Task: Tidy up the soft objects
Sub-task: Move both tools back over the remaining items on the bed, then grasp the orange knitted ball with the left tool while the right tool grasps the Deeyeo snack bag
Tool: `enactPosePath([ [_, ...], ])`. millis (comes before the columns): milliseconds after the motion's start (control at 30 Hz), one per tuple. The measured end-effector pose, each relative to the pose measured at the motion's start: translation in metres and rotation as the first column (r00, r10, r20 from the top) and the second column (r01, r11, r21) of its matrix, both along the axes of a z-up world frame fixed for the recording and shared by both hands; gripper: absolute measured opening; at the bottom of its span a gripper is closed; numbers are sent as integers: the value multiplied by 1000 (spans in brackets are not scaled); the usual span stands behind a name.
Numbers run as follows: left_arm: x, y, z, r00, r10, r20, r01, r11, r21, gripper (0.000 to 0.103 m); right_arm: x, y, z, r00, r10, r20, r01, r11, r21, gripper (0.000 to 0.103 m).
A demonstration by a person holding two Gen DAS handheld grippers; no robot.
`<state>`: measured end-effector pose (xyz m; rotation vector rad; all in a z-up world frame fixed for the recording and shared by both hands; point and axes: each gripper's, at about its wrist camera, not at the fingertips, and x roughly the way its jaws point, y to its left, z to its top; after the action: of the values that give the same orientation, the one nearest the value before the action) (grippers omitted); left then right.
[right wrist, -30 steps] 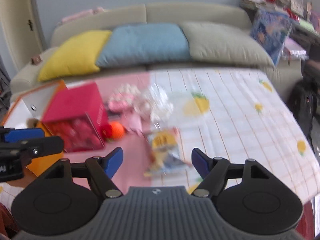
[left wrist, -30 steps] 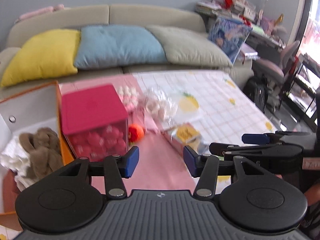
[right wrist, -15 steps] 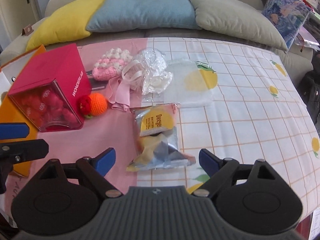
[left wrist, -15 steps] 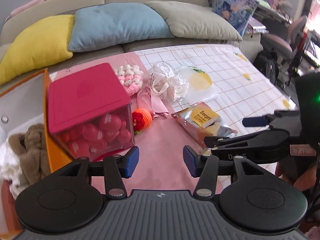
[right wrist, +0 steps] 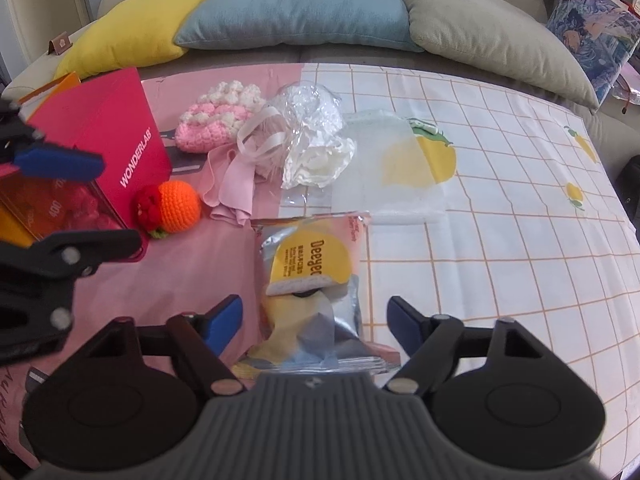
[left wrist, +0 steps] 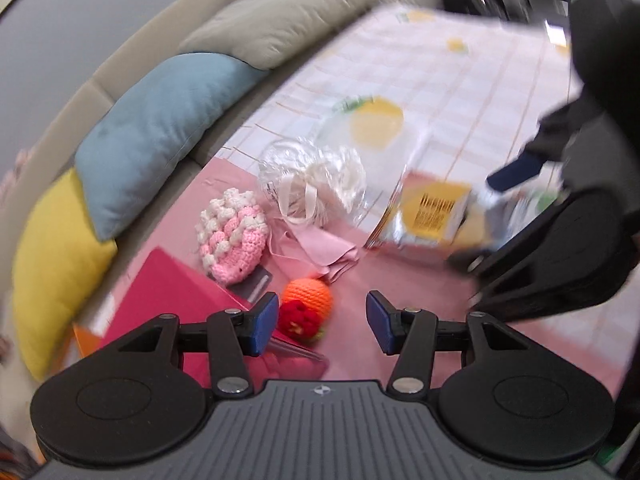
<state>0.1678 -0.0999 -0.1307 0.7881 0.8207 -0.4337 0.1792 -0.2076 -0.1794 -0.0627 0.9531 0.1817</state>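
Note:
An orange and red crochet ball lies on the pink cloth beside the red box. My left gripper is open and empty, just short of the ball. A pink and white crochet piece, a pink cloth and a clear bag with white stuffing lie behind. A silver and yellow snack packet lies between the open fingers of my right gripper.
A sofa with yellow, blue and grey cushions runs along the far edge. An orange box edge sits left of the red box. A clear flat bag lies on the checked cloth.
My left gripper has swung right and down toward the crochet ball. My right gripper has dropped lower over the snack packet, fingers now straddling it.

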Motion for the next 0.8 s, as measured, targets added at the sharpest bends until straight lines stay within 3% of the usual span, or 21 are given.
enactPosePath([
  [100, 4, -14, -19, 997, -82, 16, 79, 987, 138, 60, -2, -7, -3, 1000, 4, 1, -4, 999, 41, 49],
  [267, 15, -25, -56, 984, -180, -21, 176, 921, 347, 59, -5, -20, -1, 999, -45, -10, 45, 998, 38, 46],
  [367, 19, -24, -72, 978, -204, -53, 207, 884, 419, 59, -7, -28, 0, 998, -59, -16, 60, 997, 55, 47],
  [467, 22, -24, -82, 977, -202, -75, 214, 864, 457, 58, -8, -29, 0, 997, -71, -11, 72, 996, 47, 48],
  [533, 23, -22, -85, 975, -210, -65, 216, 857, 467, 51, -7, -28, 1, 997, -75, -9, 75, 996, 48, 48],
  [667, 26, -21, -84, 979, -196, -60, 201, 871, 449, 47, -6, -23, 2, 998, -66, 8, 66, 997, 26, 51],
  [800, 25, -19, -72, 984, -179, -19, 172, 904, 392, 45, -7, -21, 0, 998, -61, 8, 61, 998, 4, 48],
])
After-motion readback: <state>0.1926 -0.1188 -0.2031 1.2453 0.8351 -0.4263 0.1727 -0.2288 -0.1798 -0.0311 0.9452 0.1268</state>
